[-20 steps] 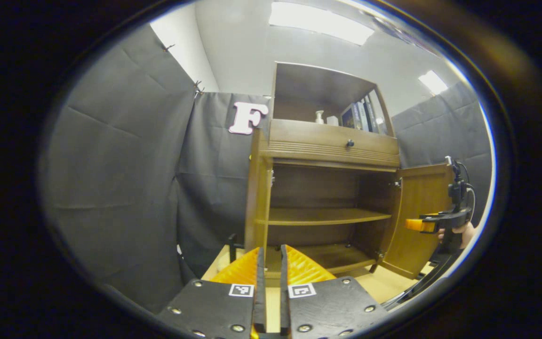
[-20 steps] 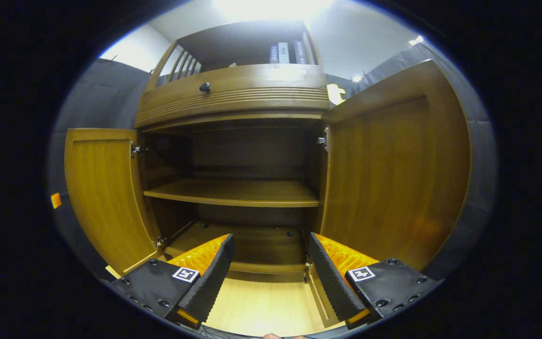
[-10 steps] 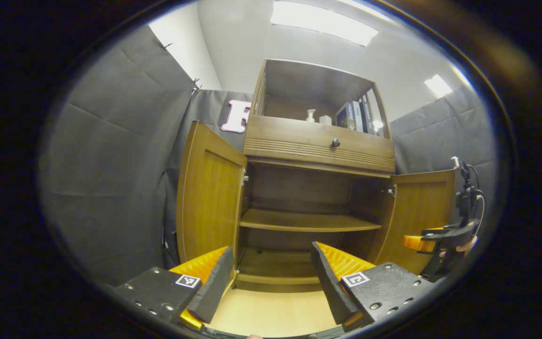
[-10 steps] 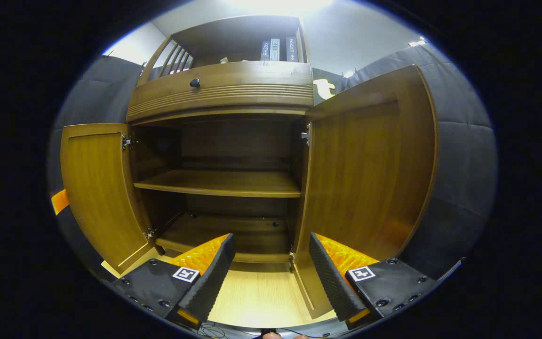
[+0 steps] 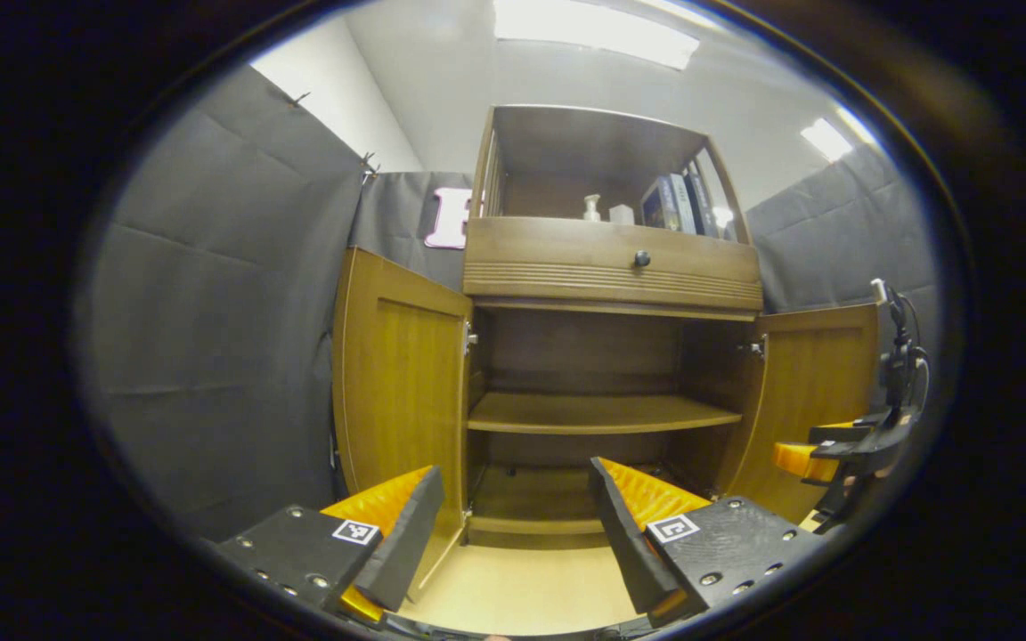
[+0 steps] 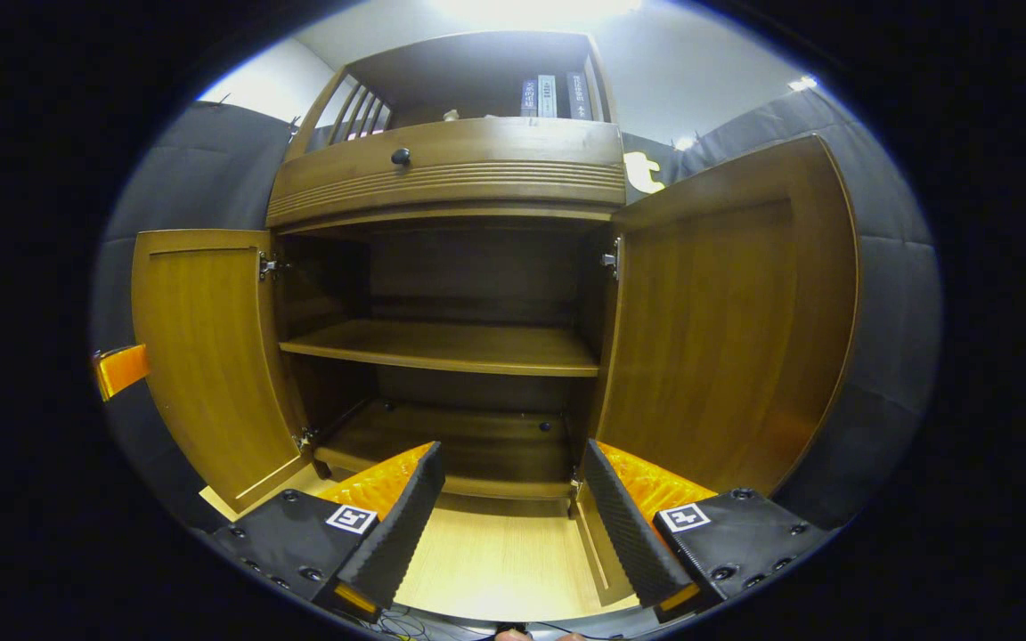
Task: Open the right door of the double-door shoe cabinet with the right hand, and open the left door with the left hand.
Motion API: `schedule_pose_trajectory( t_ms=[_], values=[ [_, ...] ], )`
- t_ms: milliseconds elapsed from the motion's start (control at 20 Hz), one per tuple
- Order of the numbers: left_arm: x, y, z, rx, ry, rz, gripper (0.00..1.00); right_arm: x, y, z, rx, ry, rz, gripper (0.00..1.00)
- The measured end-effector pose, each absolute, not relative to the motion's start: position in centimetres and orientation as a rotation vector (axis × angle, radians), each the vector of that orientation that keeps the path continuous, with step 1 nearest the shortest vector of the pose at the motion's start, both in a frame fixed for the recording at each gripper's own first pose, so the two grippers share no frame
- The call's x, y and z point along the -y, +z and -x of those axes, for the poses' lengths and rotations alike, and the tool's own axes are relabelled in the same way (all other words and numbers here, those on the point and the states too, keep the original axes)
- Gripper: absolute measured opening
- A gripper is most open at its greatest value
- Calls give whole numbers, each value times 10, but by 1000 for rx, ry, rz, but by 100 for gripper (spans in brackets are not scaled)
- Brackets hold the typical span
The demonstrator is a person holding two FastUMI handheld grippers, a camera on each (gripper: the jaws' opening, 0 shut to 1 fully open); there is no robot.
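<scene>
Left gripper [image 5: 513,525] and right gripper [image 6: 513,516] (both level) hold their fingers spread, gripping nothing.

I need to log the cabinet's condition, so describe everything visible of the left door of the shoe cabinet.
The left door is a tall panel of what looks like warm brown wood with a raised frame around a flat inner field. It stands swung wide open, upright, its inner face showing in both views. It hangs on metal hinges at the cabinet's left side, one near the top and one near the bottom. Nothing touches it: the left tool is open in front of the cabinet, apart from the door.
</scene>
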State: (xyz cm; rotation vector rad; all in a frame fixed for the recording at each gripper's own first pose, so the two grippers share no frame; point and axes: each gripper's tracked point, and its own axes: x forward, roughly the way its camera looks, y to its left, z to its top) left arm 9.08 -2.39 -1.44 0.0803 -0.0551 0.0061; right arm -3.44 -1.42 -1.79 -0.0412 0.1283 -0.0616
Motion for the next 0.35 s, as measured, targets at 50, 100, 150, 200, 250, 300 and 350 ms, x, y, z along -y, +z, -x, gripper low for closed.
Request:
schedule_pose_trajectory(
  t_ms=[50,100,150,200,250,300,350],
  values=[
    [24,-15,-90,53,13,-75,94,13,-18,34,-132,-55,47,95],
    [24,-13,-90,57,15,-72,94,12,-17,35,-135,-53,51,95],
    [24,-14,-91,61,15,-73,94,11,-17,34,-135,-51,53,96],
    [24,-13,-92,64,12,-78,94,10,-16,36,-135,-50,53,99],
    [24,-15,-91,66,10,-85,94,9,-14,37,-134,-50,56,96],
    [24,-15,-91,66,5,-95,94,8,-13,39,-137,-51,60,95],
    [24,-16,-91,67,0,-105,94,7,-12,41,-140,-53,64,95]
  ],
)
